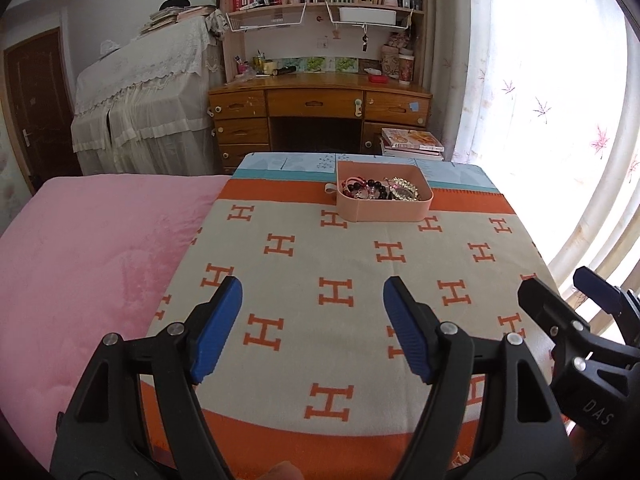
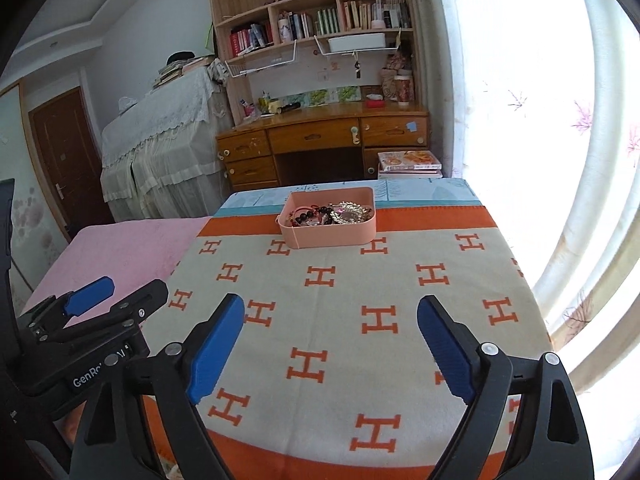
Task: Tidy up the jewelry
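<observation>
A pink rectangular box sits at the far side of the H-patterned cloth, also in the right wrist view. It holds a heap of jewelry: dark bead bracelets, red pieces and gold chains, also in the right wrist view. My left gripper is open and empty above the near part of the cloth, far from the box. My right gripper is open and empty beside it, also far from the box. The right gripper shows at the right edge of the left wrist view, and the left gripper at the left of the right wrist view.
The grey and orange cloth covers a small table. A pink bed lies to the left. A wooden desk with bookshelves stands behind, a lace-covered piano to its left. A curtained window is on the right.
</observation>
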